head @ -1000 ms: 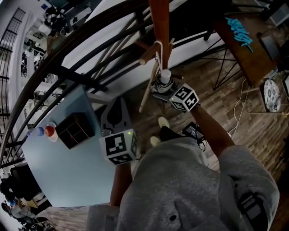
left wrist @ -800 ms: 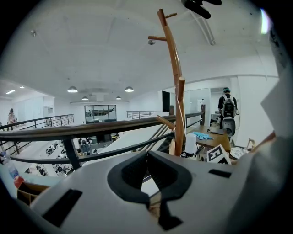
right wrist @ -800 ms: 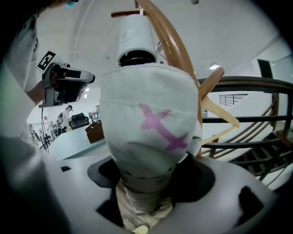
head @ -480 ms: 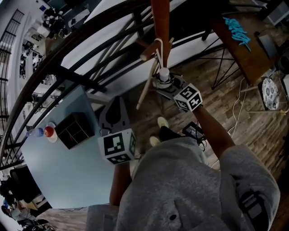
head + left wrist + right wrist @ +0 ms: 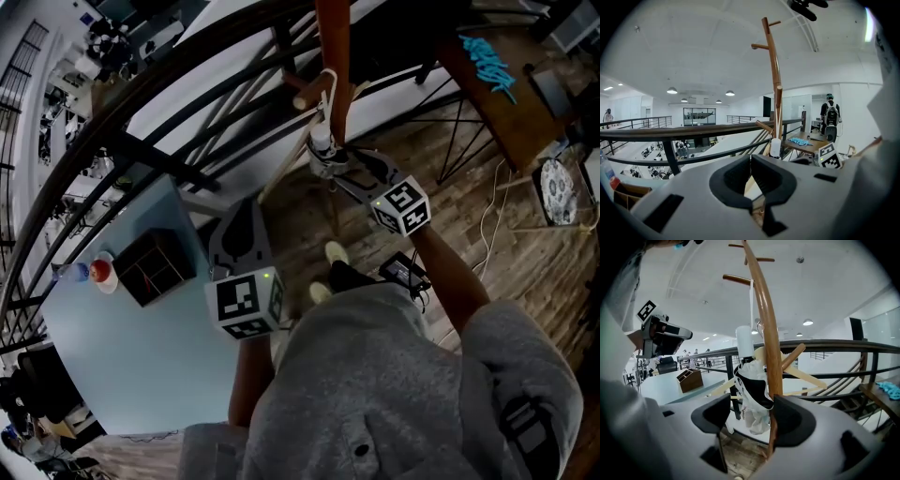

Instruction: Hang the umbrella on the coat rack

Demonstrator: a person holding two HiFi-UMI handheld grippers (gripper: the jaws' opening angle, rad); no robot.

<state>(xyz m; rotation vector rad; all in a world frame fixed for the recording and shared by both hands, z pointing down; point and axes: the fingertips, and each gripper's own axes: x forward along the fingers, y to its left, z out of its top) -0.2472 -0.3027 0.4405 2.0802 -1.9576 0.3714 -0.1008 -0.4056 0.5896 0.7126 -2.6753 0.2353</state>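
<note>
The wooden coat rack (image 5: 330,37) rises at the top middle of the head view. A folded black-and-white umbrella (image 5: 752,385) with a white handle (image 5: 744,341) hangs by its white strap (image 5: 752,301) from a low peg (image 5: 736,278), right beside the pole (image 5: 764,333). My right gripper (image 5: 752,420) is open just below it, one jaw to each side, the pole crossing before the right jaw. It reaches toward the rack (image 5: 349,173). My left gripper (image 5: 239,234) is shut on nothing and held low, apart from the rack (image 5: 774,70).
A dark railing (image 5: 141,131) runs behind the rack. A pale blue table (image 5: 141,366) at left carries a brown organiser (image 5: 155,270) and a bottle (image 5: 75,274). A wooden desk (image 5: 506,103) stands at right. Cables (image 5: 492,225) lie on the plank floor. A person with a backpack (image 5: 829,115) stands far off.
The right gripper and the umbrella have shifted up and to the left, closer to the pole and the peg. The left gripper has hardly moved.
</note>
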